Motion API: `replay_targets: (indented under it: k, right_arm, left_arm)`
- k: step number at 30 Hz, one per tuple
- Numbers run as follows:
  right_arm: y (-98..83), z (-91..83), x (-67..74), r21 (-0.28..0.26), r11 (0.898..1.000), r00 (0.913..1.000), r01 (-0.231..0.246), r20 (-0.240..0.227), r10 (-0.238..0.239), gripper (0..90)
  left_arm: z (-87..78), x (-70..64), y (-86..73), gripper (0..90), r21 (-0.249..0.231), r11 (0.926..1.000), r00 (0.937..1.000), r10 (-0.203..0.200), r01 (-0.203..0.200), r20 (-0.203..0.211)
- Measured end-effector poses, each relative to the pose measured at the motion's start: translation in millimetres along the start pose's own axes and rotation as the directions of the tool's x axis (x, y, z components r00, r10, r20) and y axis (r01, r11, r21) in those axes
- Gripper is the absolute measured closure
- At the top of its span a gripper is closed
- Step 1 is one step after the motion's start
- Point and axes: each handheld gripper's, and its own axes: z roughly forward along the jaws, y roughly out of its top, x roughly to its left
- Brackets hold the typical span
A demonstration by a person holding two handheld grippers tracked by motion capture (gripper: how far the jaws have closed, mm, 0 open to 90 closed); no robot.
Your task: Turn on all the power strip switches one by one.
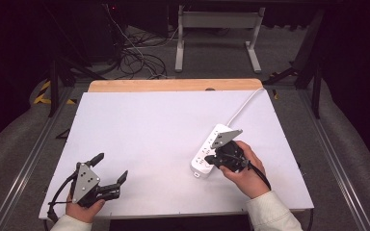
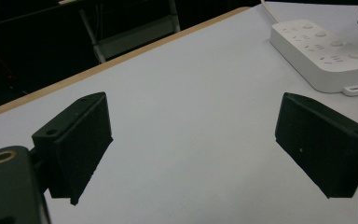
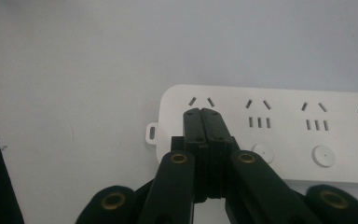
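Nearest to you, at the front left corner of the white table (image 1: 139,125), your left hand (image 1: 84,207) holds the left gripper (image 1: 112,170). Its two black jaws are spread wide apart, and between them there is only the bare table surface. This gripper rests low over the table and points toward the far right.

A little farther, on the right side, your right hand (image 1: 245,171) holds the right gripper (image 3: 201,112). Its jaws are pressed together, pad against pad, with nothing pinched between them. In the right gripper view the closed tips stand over the end socket of the white power strip (image 1: 211,150); if they touch it or only hover above it, I cannot tell.

The power strip lies flat on the right half of the table, set diagonally, with round buttons beside its sockets and a small tab at the near end. Its white cable (image 1: 244,107) goes from the far end toward the far edge, where a wooden strip (image 1: 173,85) shows.
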Motion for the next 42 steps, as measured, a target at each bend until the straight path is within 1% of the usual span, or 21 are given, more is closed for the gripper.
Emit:
replay_targets:
  k: [2, 4, 6, 7, 10, 13, 15, 17, 20, 23, 24, 26, 29, 34, 35, 39, 42]
  right_arm:
    - [0.1, 3.2, -0.4, 0.016, 1.0, 1.0, -0.001, -0.001, 0.001, 90.0]
    - [-0.1, 6.1, -0.6, 0.028, 1.0, 1.0, -0.006, 0.0, 0.006, 90.0]
    - [-0.6, 11.1, -0.7, 0.046, 0.999, 1.0, -0.003, 0.005, 0.003, 90.0]
    - [-0.6, 11.1, -0.7, 0.046, 0.999, 1.0, -0.003, 0.005, 0.003, 90.0]
    - [-1.1, 14.3, -0.3, 0.056, 0.998, 0.9999, -0.009, 0.009, 0.009, 90.0]
    - [-1.9, 16.7, -0.7, 0.067, 0.998, 0.9999, -0.008, 0.011, 0.007, 90.0]
    - [-2.8, 18.4, -0.8, 0.07, 0.997, 0.9997, -0.018, 0.016, 0.017, 90.0]
    - [-3.5, 19.3, -1.1, 0.076, 0.997, 0.9999, -0.012, 0.013, 0.011, 90.0]
    - [-4.0, 20.3, -1.2, 0.075, 0.997, 0.9997, -0.015, 0.021, 0.013, 90.0]
    - [-4.4, 21.2, -0.4, 0.07, 0.998, 0.9996, -0.005, 0.027, 0.003, 90.0]
    - [-4.7, 21.8, -0.1, 0.076, 0.997, 0.9993, 0.001, 0.037, -0.003, 90.0]
    - [-5.2, 22.4, 0.0, 0.07, 0.998, 0.9996, -0.002, 0.03, 0.0, 90.0]
    - [-5.4, 22.4, 0.0, 0.067, 0.998, 0.9994, -0.007, 0.034, 0.005, 90.0]
    - [-6.0, 22.8, 0.4, 0.069, 0.997, 0.9991, 0.02, 0.035, -0.022, 90.0]
    - [-6.0, 23.0, 0.8, 0.07, 0.997, 0.9994, 0.01, 0.034, -0.012, 90.0]
    - [-6.7, 23.5, 0.3, 0.068, 0.998, 0.9996, 0.0, 0.028, -0.002, 90.0]
    - [-6.7, 23.9, 1.5, 0.072, 0.997, 0.9993, 0.002, 0.037, -0.005, 90.0]
  left_arm:
    - [0.0, -0.1, -0.1, 11.1, 0.002, 1.0, 1.0, -0.003, 0.003, 0.002]
    - [-0.2, 0.5, 0.1, 11.2, 0.003, 1.0, 1.0, 0.008, -0.008, -0.002]
    - [-0.1, 0.3, 0.1, 11.2, 0.001, 1.0, 1.0, 0.006, -0.006, -0.003]
    - [0.0, -0.1, -0.1, 11.2, 0.0, 1.0, 1.0, -0.001, 0.001, -0.001]
    - [-0.1, 0.3, 0.0, 11.2, 0.001, 1.0, 1.0, 0.007, -0.007, -0.003]
    - [-0.1, 0.0, -0.1, 11.2, 0.0, 1.0, 1.0, 0.003, -0.003, -0.002]
    - [-0.4, 0.1, 0.0, 11.2, -0.002, 1.0, 1.0, 0.004, -0.004, -0.004]
    - [-0.5, 0.1, 0.0, 11.3, -0.002, 1.0, 1.0, 0.004, -0.004, -0.004]
    - [-0.4, -0.1, 0.0, 11.2, -0.001, 1.0, 1.0, 0.003, -0.003, -0.002]
    - [-0.6, -0.2, 0.0, 11.2, -0.002, 1.0, 1.0, 0.003, -0.003, -0.003]
    - [-0.6, -0.2, 0.0, 11.2, -0.001, 1.0, 1.0, 0.003, -0.003, -0.002]
    - [-0.6, -0.2, 0.1, 11.3, 0.0, 1.0, 1.0, 0.003, -0.003, -0.002]
    - [-0.6, -0.2, 0.2, 11.4, 0.001, 1.0, 1.0, 0.003, -0.003, -0.001]
    - [-0.7, -0.5, 0.3, 11.5, 0.002, 1.0, 1.0, 0.005, -0.005, -0.003]
    - [-0.7, -0.5, 0.3, 11.6, 0.002, 1.0, 1.0, 0.005, -0.005, -0.003]
    - [-0.8, -0.6, 0.3, 11.5, 0.002, 1.0, 1.0, 0.005, -0.005, -0.004]
    - [-0.8, -0.7, 0.4, 11.5, 0.003, 1.0, 1.0, 0.006, -0.006, -0.003]
